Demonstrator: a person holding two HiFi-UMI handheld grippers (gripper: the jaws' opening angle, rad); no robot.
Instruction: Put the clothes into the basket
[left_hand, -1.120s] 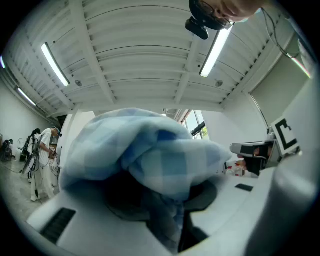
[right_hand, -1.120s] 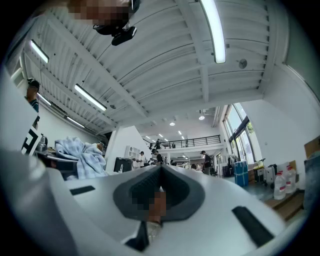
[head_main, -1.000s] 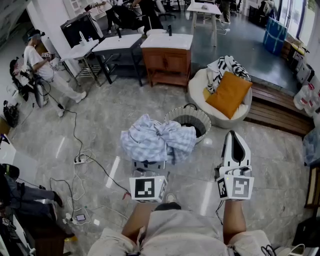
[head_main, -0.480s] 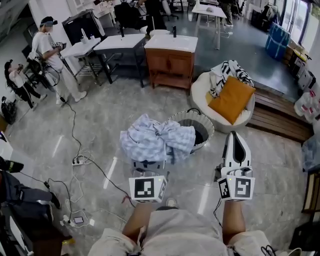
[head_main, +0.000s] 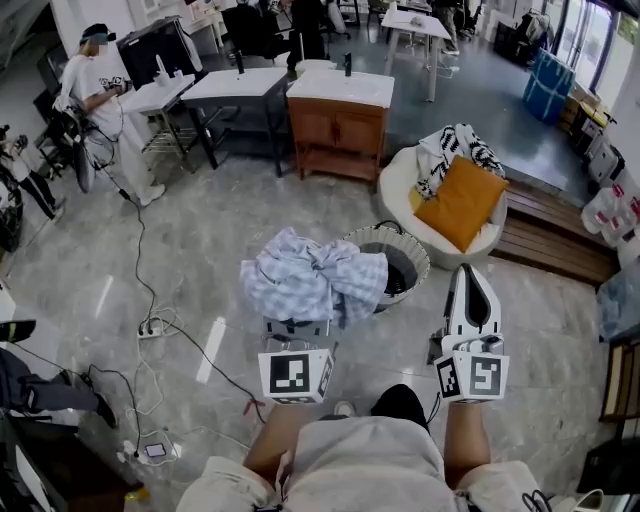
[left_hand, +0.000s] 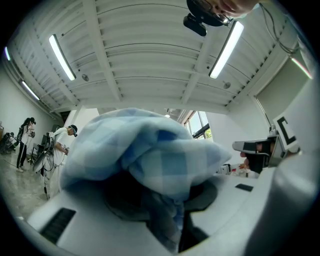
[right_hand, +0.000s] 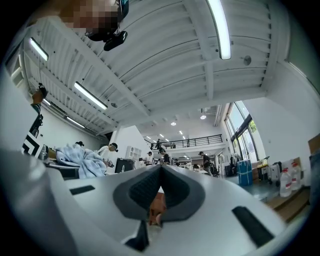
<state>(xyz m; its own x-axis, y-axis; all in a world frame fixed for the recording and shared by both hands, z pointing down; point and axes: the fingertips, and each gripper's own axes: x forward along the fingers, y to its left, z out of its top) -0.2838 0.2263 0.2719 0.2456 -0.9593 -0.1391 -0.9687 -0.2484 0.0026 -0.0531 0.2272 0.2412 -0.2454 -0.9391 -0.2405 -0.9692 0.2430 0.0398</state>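
Clothes for this task are showing as 1 bundle, a light-blue and white checked cloth (head_main: 315, 278). It is hanging in a crumpled heap over the front of the left gripper (head_main: 298, 328), above the grey polished floor (head_main: 200, 250). The round woven basket with the pale rim (head_main: 415, 262) is standing on the floor just beyond it and to its right. In the head view the right edge of the cloth is overlapping the left rim of the basket. I am judging that the cloth is not yet inside. It is being held up near the basket, and the lowering and the release are what is left. The inside of the basket is looking dark, and I cannot tell whether any garment is lying there already.

In the left gripper view the 2 jaws are standing partly apart and are clamping a fold of the checked cloth between them. The rest of the fabric is bulging over the tips and is covering much of the view. The right gripper (head_main: 470, 285) is pointing forward beside the basket, well apart from the cloth. Its 2 jaws are pressing together tip to tip, and nothing is being held between them.
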